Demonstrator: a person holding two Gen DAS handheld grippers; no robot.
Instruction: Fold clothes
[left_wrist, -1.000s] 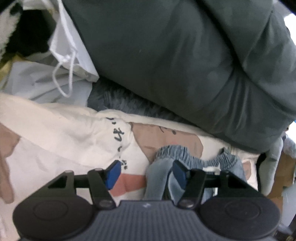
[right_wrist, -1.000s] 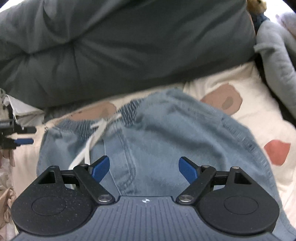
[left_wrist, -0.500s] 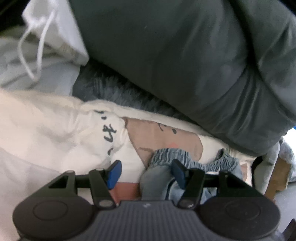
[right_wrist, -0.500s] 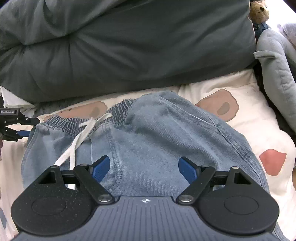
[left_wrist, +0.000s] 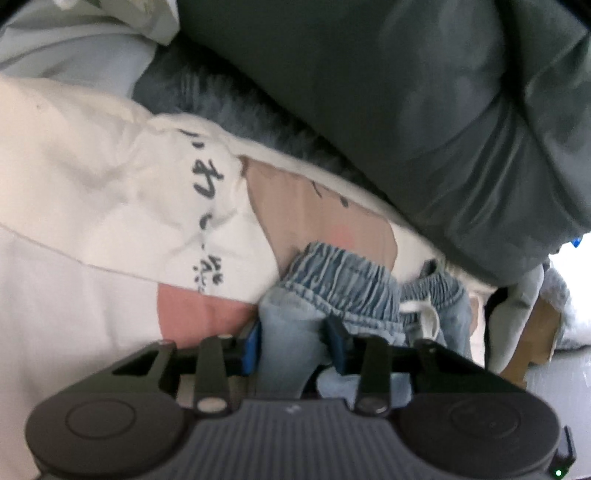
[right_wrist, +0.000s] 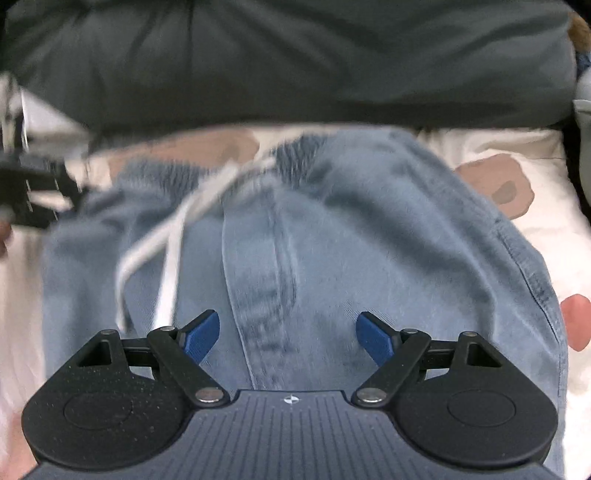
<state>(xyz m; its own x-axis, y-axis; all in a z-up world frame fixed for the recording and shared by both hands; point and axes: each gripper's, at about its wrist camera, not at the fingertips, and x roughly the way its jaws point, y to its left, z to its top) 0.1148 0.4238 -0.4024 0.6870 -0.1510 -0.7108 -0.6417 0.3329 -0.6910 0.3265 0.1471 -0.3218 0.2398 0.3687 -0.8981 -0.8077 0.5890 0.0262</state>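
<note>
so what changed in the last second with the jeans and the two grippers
The left gripper closed its jaws on a bunched fold of the jeans at the waistband corner; a second ago they stood open around it. The right gripper stayed open above the denim. The grey duvet and the printed sheet lie as before.

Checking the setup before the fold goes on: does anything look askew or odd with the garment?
The denim shorts are not lying flat: the left gripper has one waistband corner bunched between its fingers, and the white drawstring trails loose across the front. The right gripper hovers open. No damage is visible.
</note>
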